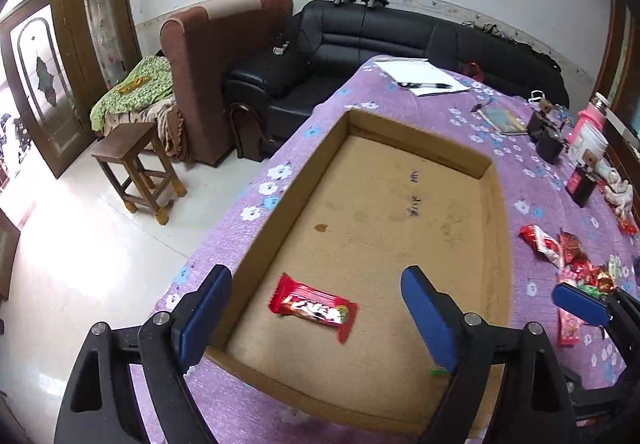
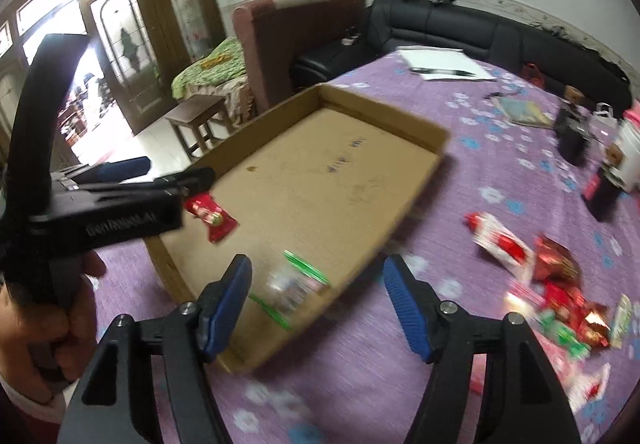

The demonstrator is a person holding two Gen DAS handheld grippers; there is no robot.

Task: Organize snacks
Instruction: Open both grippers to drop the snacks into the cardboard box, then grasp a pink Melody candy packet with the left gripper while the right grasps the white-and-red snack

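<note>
A shallow cardboard tray [image 1: 500, 228] [image 2: 400, 130] lies on the purple flowered tablecloth. A red snack bar [image 1: 312, 304] [image 2: 212, 220] rests flat on the tray floor, and my left gripper [image 1: 316, 276] [image 2: 180, 170] hovers over it with its jaws wide apart and not touching it. My right gripper [image 2: 318, 264] is also open, over the tray's near corner. A blurred clear packet with green edges [image 2: 296, 288] lies there between its fingers, untouched. A pile of red and green snack packets [image 1: 576, 260] [image 2: 560, 284] sits on the cloth right of the tray.
A hand [image 2: 40, 324] holds the left gripper's handle. Papers with a pen [image 1: 424, 78], black boxes [image 1: 548, 140] and a pink bottle [image 1: 592, 120] stand at the far right. The table edge drops to the floor on the left, near a wooden stool [image 1: 136, 168] and sofas.
</note>
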